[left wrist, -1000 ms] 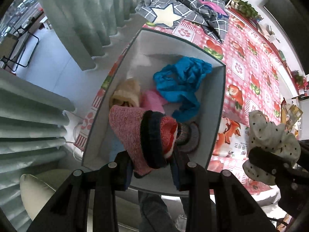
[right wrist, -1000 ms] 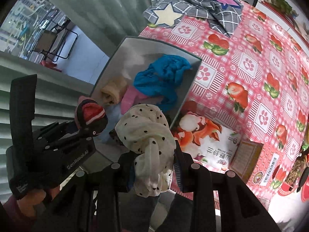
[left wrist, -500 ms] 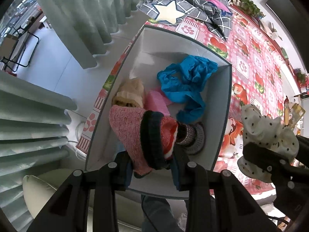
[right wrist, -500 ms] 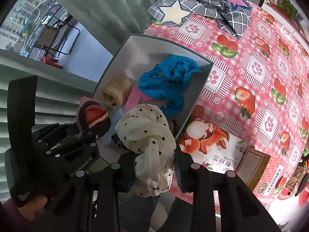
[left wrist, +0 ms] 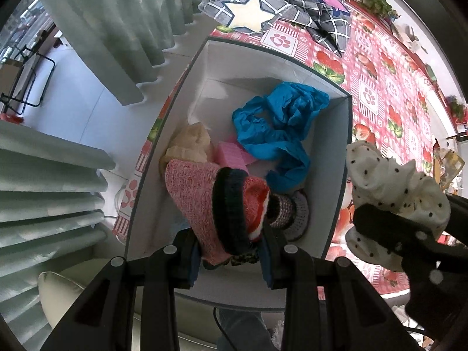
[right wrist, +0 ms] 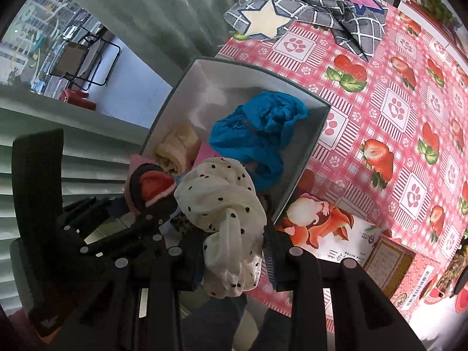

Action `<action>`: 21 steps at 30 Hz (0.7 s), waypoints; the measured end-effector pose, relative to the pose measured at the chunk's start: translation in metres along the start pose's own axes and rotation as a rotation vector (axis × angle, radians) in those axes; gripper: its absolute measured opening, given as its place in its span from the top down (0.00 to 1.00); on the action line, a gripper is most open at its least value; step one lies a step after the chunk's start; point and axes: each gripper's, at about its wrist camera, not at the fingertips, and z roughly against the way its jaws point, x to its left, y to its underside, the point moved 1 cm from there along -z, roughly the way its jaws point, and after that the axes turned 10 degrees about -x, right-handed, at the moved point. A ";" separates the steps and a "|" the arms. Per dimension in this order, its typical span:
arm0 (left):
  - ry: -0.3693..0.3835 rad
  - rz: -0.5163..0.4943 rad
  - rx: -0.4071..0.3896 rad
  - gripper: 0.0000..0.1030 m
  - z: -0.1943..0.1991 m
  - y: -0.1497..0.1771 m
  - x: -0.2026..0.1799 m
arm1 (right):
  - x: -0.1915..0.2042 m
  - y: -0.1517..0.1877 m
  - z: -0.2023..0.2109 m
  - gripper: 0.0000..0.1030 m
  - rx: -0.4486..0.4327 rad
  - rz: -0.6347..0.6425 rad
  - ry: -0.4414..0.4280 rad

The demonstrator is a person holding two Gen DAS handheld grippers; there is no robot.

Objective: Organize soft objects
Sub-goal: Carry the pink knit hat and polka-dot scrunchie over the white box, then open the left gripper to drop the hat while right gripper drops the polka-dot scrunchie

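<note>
My left gripper (left wrist: 231, 256) is shut on a pink, black and red knitted sock (left wrist: 216, 201) and holds it over the near end of the grey box (left wrist: 342, 158). The box holds a blue cloth (left wrist: 278, 125), a beige roll (left wrist: 190, 143), a pink item (left wrist: 232, 156) and a dark knitted piece (left wrist: 292, 213). My right gripper (right wrist: 234, 263) is shut on a white cloth with black dots (right wrist: 225, 201), just right of the box's near corner (right wrist: 310, 152). The right gripper and dotted cloth also show in the left wrist view (left wrist: 389, 193).
The box stands at the table's left edge on a pink strawberry tablecloth (right wrist: 395, 102). A grey checked cloth with a star (right wrist: 292, 8) lies beyond it. A printed packet (right wrist: 327, 228) and a small carton (right wrist: 389, 263) lie right of the box. Curtains (left wrist: 117, 29) hang left.
Both grippers have moved forward and a little lower toward the box, each still holding its cloth. The box now looks larger and nearer in both views.
</note>
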 end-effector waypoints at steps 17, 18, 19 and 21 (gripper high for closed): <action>-0.042 -0.036 0.002 0.65 -0.020 -0.029 -0.008 | -0.013 -0.035 -0.020 0.67 -0.016 -0.020 0.028; -0.044 -0.038 0.004 0.65 -0.021 -0.031 -0.008 | -0.013 -0.037 -0.022 0.67 -0.015 -0.020 0.028; -0.046 -0.040 0.005 0.65 -0.022 -0.031 -0.008 | -0.014 -0.038 -0.023 0.67 -0.016 -0.021 0.029; -0.053 -0.044 0.009 0.65 -0.026 -0.034 -0.008 | -0.015 -0.041 -0.027 0.67 -0.015 -0.023 0.026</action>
